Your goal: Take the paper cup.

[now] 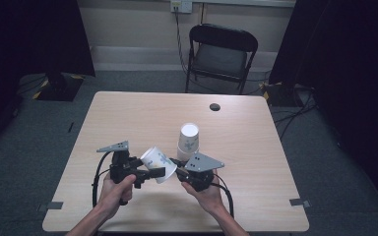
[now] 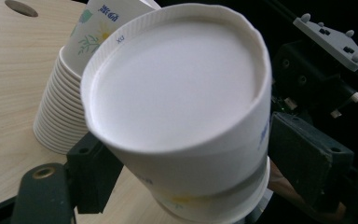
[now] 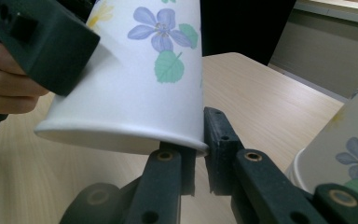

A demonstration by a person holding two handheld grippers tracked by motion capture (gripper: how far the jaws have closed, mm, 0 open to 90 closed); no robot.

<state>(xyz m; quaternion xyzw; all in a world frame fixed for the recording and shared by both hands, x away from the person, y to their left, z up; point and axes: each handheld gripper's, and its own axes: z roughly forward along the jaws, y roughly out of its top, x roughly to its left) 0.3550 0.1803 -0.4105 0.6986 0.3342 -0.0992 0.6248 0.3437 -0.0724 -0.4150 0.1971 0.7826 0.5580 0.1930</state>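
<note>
Wood-grain surface (image 1: 128,118) in a dim room, folding chair (image 1: 220,54) beyond the far edge. Single paper cup (image 1: 158,163) held in the air above the near-middle of the surface, lying on its side, closed bottom toward the left hand. Left claw (image 1: 153,173): jaws stand either side of the cup body, slightly apart from it, not pressing as far as the left gripper view lets me judge. Right claw (image 3: 196,154): jaws pinched together on the cup's rolled rim wall. Stack of cups (image 1: 187,142), upside down, stands just behind, toward the centre. Judgement: cup is very light, thin-walled, easily crushed, smooth-coated; the stiff rolled rim or the base ring is the safest hold, with gentle pressure.
</note>
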